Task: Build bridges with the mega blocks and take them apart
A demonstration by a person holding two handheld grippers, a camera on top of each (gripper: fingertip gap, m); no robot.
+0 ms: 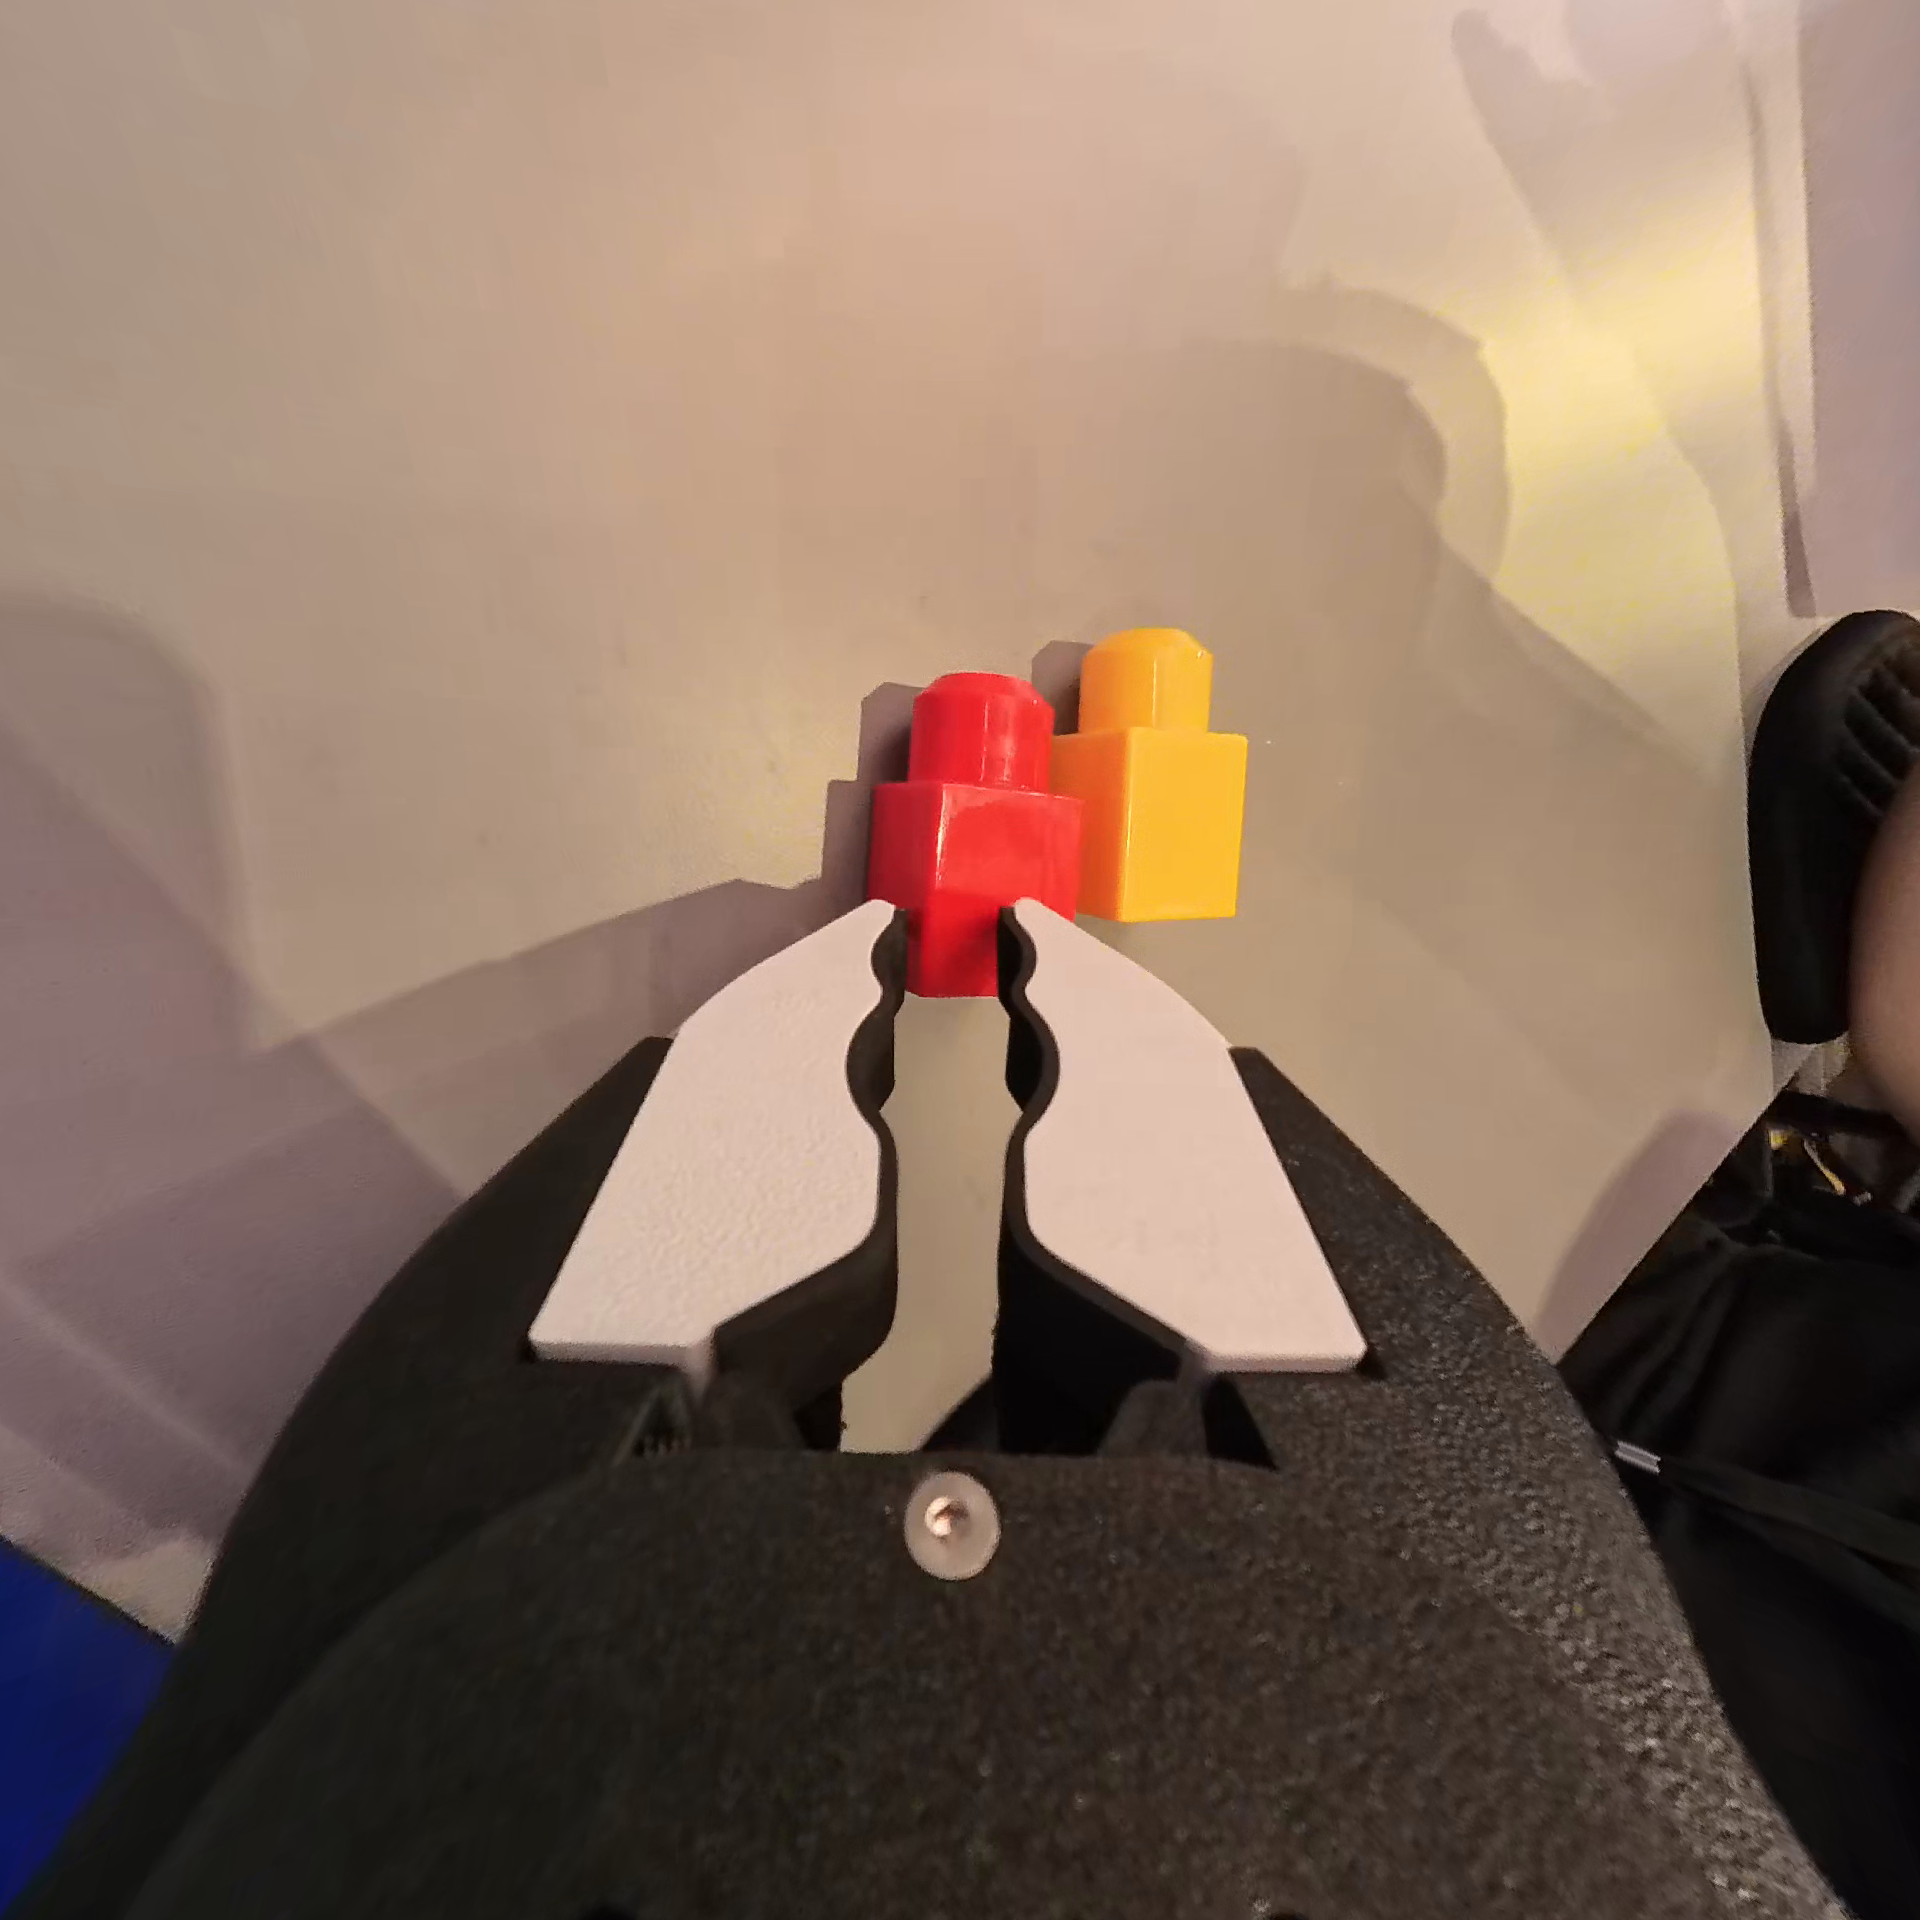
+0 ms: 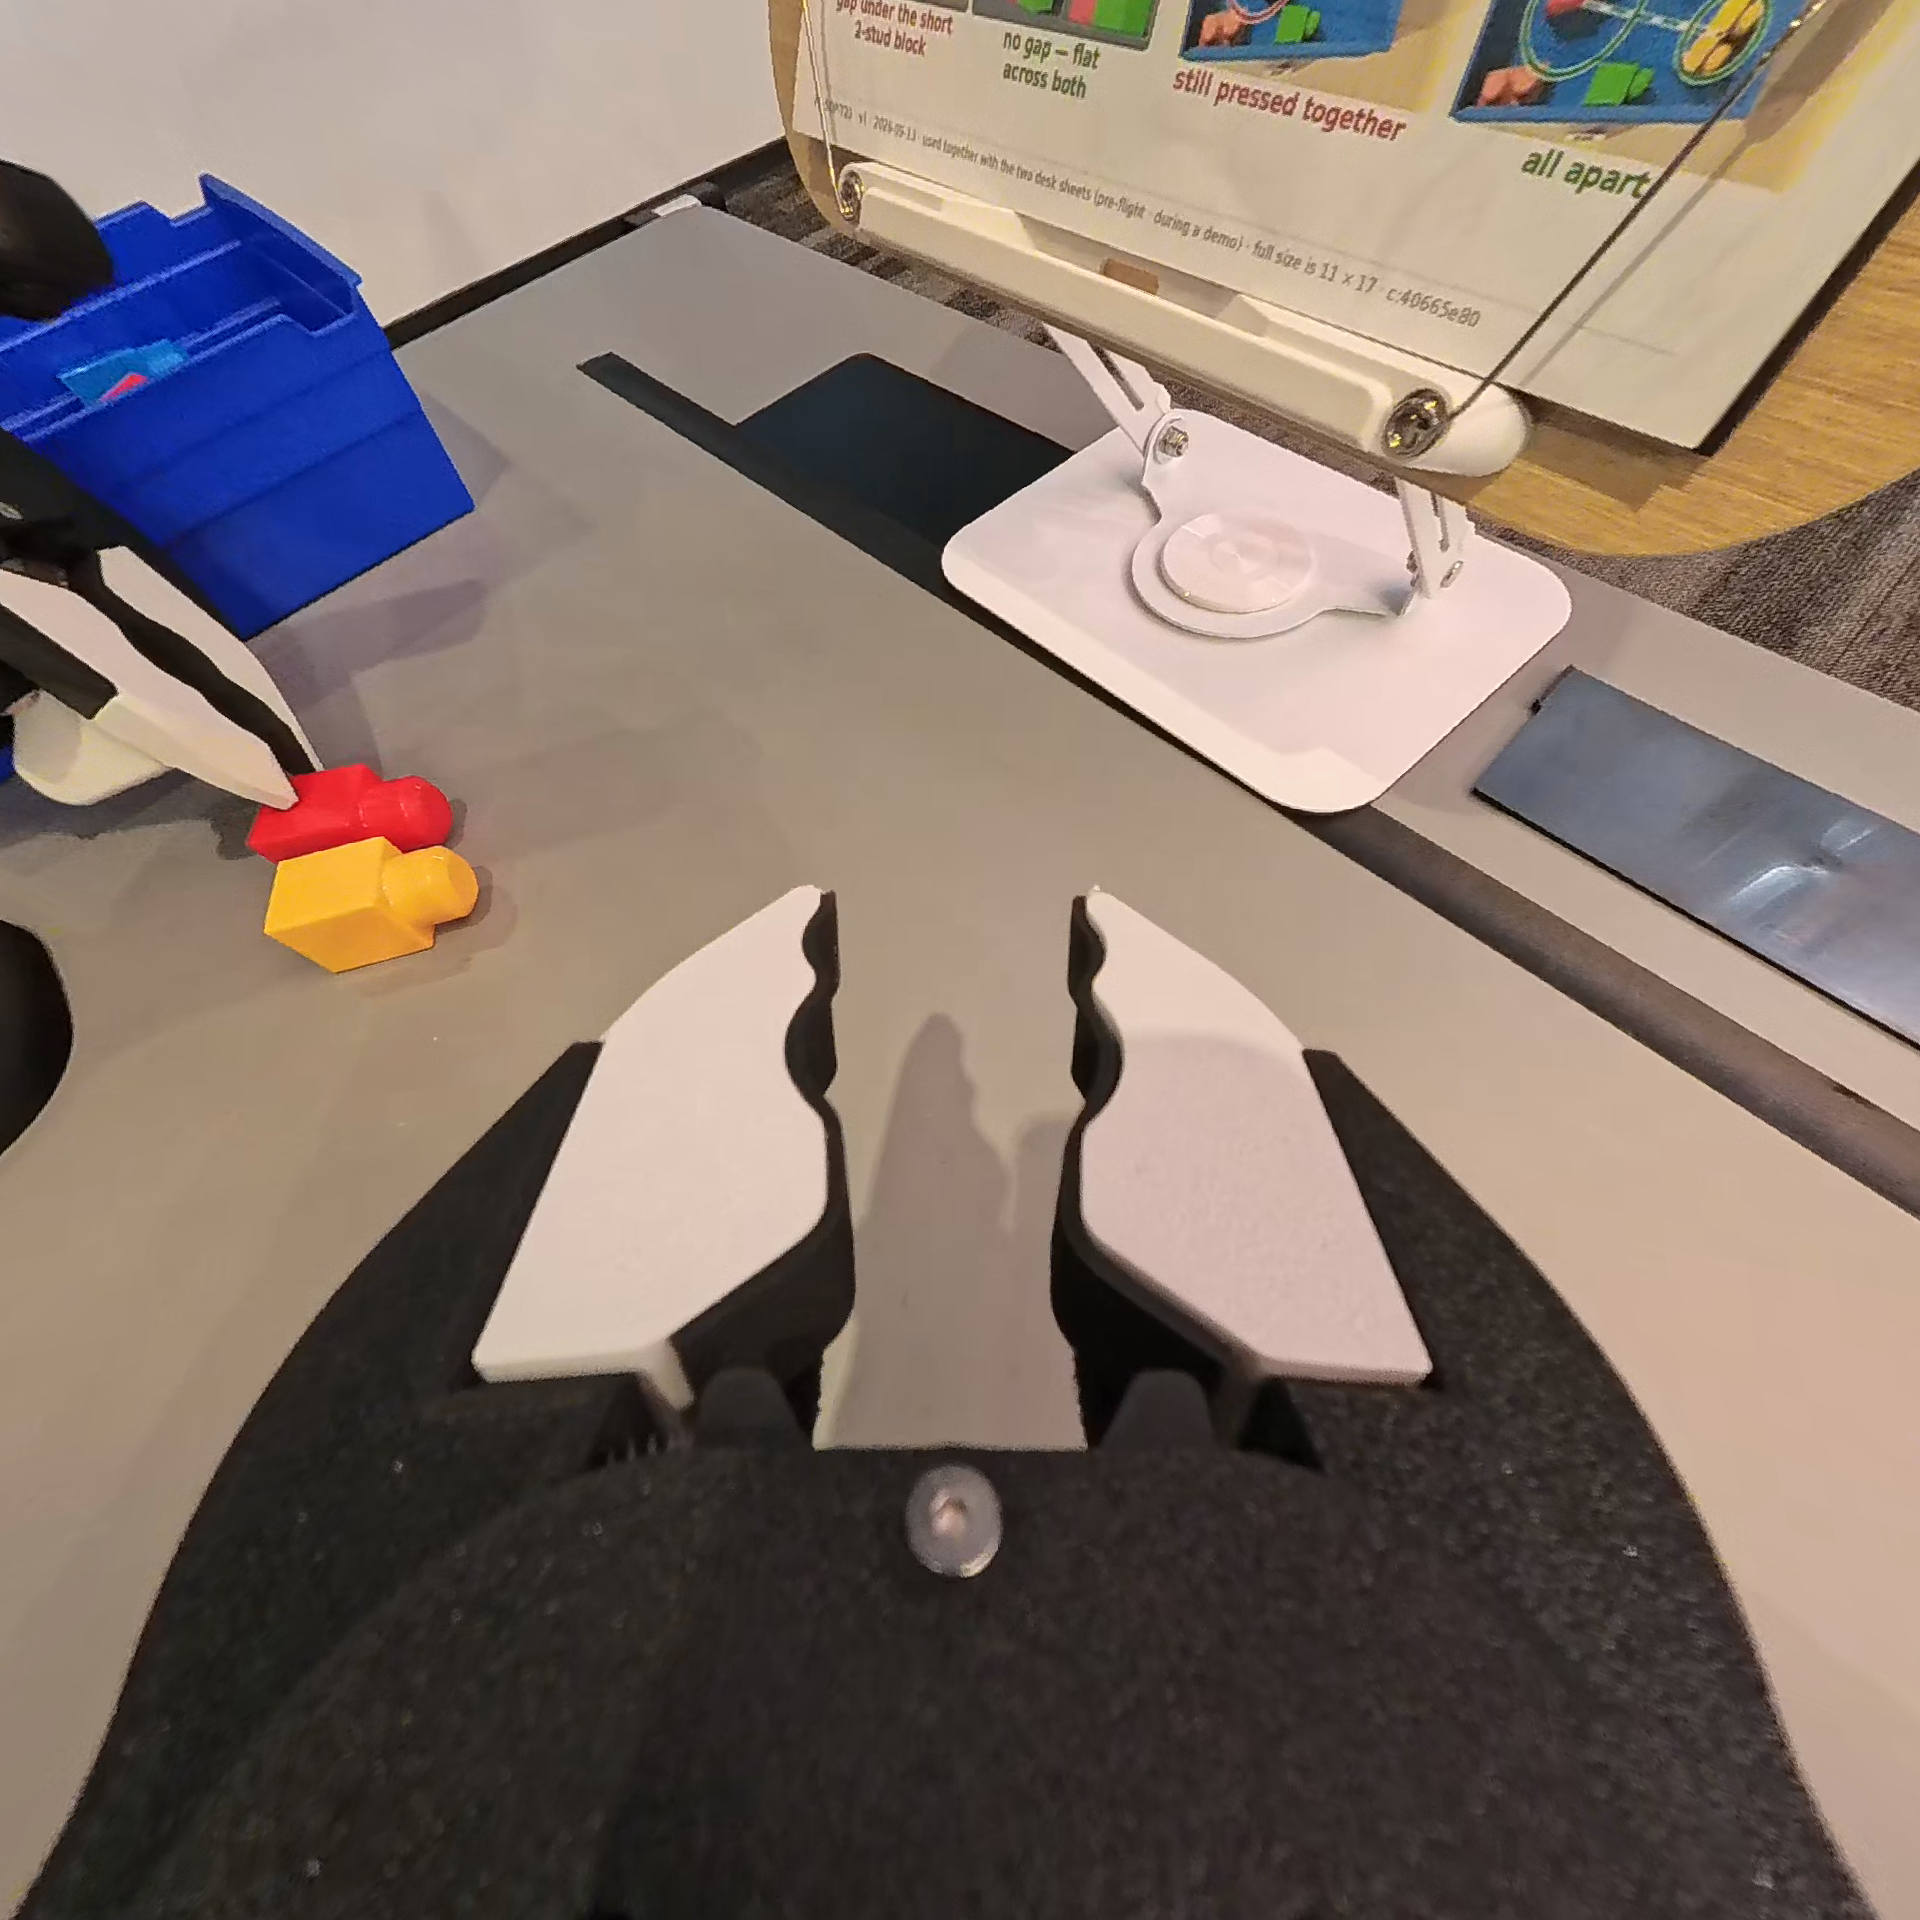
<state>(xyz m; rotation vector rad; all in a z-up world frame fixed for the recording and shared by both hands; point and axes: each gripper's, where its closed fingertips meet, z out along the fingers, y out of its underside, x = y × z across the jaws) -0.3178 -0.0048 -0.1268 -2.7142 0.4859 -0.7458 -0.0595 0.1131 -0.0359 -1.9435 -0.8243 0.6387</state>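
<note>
Red block [image 1: 971, 883] — clenched in left hand-held gripper [image 1: 948, 914]; right hand-held gripper [image 2: 954, 902] released, empty.

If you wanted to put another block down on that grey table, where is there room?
Widest bare stretch: the grey table between the blue plastic bin, the white stand base and the open right gripper. Crowded on the left, where the left gripper pinches the red block beside the yellow block.

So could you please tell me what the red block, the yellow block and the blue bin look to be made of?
Red block: glossy moulded plastic, with soft highlights on its stud. Yellow block: apparently the same smooth, slightly shiny plastic. Blue bin: probably rigid plastic, judging by its thin, even walls and dull sheen.
</note>
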